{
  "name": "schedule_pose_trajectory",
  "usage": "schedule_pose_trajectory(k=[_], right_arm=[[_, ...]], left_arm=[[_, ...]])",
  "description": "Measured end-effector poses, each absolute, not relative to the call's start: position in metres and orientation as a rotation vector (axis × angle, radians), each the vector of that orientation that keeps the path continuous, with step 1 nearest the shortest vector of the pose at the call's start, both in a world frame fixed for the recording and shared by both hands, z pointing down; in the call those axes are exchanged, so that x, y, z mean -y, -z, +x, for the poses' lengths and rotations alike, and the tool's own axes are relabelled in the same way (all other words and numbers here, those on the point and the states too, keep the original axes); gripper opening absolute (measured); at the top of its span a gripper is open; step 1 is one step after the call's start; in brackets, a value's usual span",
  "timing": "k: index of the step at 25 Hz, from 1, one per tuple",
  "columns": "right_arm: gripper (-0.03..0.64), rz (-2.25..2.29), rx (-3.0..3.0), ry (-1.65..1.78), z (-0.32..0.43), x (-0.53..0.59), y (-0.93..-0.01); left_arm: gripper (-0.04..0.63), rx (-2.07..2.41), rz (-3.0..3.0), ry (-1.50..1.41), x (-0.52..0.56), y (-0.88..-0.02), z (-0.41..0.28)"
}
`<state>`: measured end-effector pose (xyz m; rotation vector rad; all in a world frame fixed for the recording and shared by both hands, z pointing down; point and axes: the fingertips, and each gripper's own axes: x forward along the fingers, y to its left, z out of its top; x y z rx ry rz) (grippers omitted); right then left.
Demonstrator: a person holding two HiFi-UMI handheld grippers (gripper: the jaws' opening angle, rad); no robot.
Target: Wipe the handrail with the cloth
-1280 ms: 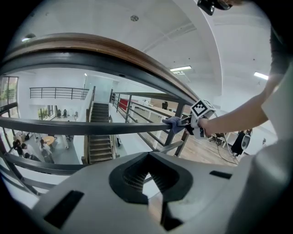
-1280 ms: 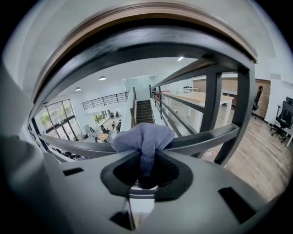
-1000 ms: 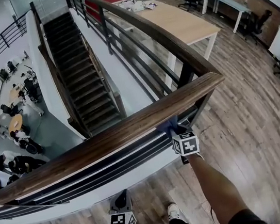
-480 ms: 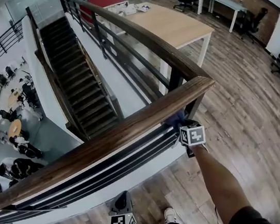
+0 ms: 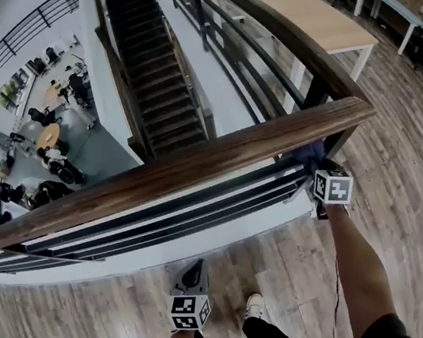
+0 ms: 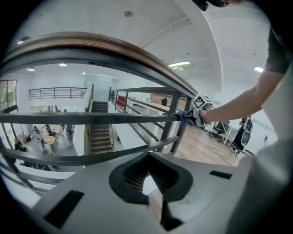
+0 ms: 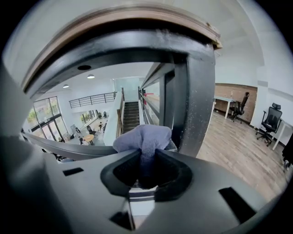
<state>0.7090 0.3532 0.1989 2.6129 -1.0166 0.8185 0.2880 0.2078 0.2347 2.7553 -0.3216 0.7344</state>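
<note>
The right gripper [image 5: 316, 170] is held up at the right end of the handrail [image 5: 195, 163], just below the wooden top, close to the dark corner post [image 5: 332, 142]. Its jaws are clamped on a blue-grey cloth [image 5: 309, 153]. In the right gripper view the cloth [image 7: 143, 138] bulges out of the gripper [image 7: 145, 170] in a soft bunch, just left of the post [image 7: 199, 100] and under the rail's dark underside [image 7: 137, 43]. Whether the cloth touches the wood cannot be told.

The left gripper [image 5: 190, 275] hangs low and nearer to the person, over the wooden floor [image 5: 404, 190], well apart from the handrail. In the left gripper view its jaws [image 6: 149, 183] are together with nothing between them. That view looks up past the metal bars [image 6: 91, 118] towards the right gripper [image 6: 200, 106] at the far right.

Beyond the rail a staircase [image 5: 155, 78] drops to a lower floor. A long wooden table [image 5: 315, 19] stands at the far right. A shoe [image 5: 253, 305] shows near the bottom edge, just right of the left gripper.
</note>
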Motion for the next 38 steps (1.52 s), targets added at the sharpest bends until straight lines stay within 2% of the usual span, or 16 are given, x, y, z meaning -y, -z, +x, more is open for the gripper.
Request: schedule_pose_trajectory(k=[4, 7, 14, 21, 32, 38], right_arm=[[0.072, 2.668, 1.152, -0.618, 0.651, -0.345, -0.179], [0.071, 2.615, 1.291, -0.527, 0.570, -0.302, -0.197], [0.071, 2.416, 1.531, -0.594, 0.351, -0.194, -0.241], [0.071, 2.233, 1.764, -0.688, 0.160, -0.037, -0.289], [0.072, 2.045, 1.974, -0.695, -0.060, 0.161, -0.330], [0.072, 2.036, 2.010, -0.668, -0.135, 0.253, -0.343]], left_arm=[[0.002, 0.417, 2.728, -0.709, -0.207, -0.232, 0.250], [0.002, 0.516, 2.688, -0.674, -0.179, -0.254, 0.210], [0.002, 0.644, 2.658, -0.645, -0.102, -0.254, 0.095], [0.002, 0.910, 2.544, -0.556, 0.011, -0.271, -0.044], [0.002, 1.147, 2.469, -0.514, 0.136, -0.285, -0.236], [0.002, 1.189, 2.402, -0.500, 0.167, -0.301, -0.302]])
